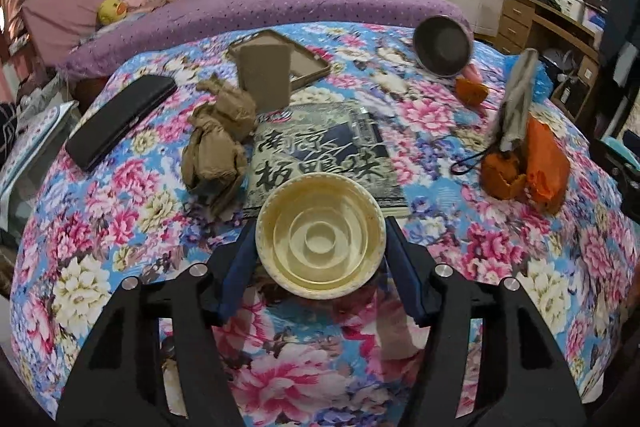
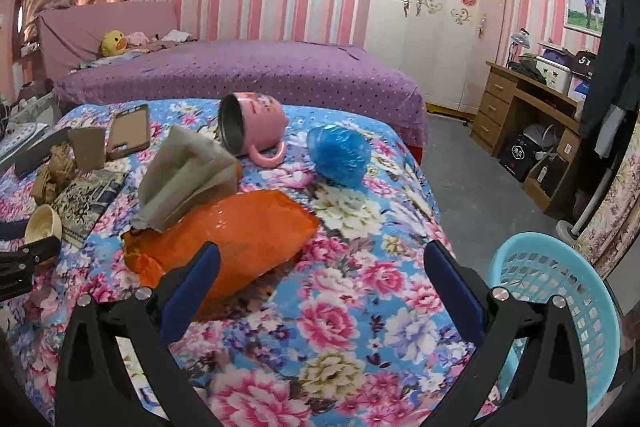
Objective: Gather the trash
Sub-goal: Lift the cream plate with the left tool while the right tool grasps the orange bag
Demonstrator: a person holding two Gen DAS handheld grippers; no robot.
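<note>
Floral bedspread fills both views; my left gripper clasps a cream paper bowl, its underside hidden, while my right gripper gapes empty beside the orange bag.

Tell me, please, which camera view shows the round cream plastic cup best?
The left wrist view: the round cream plastic cup fills the centre, its ribbed inside open to the camera. The right wrist view shows it only small, at the left edge.
</note>
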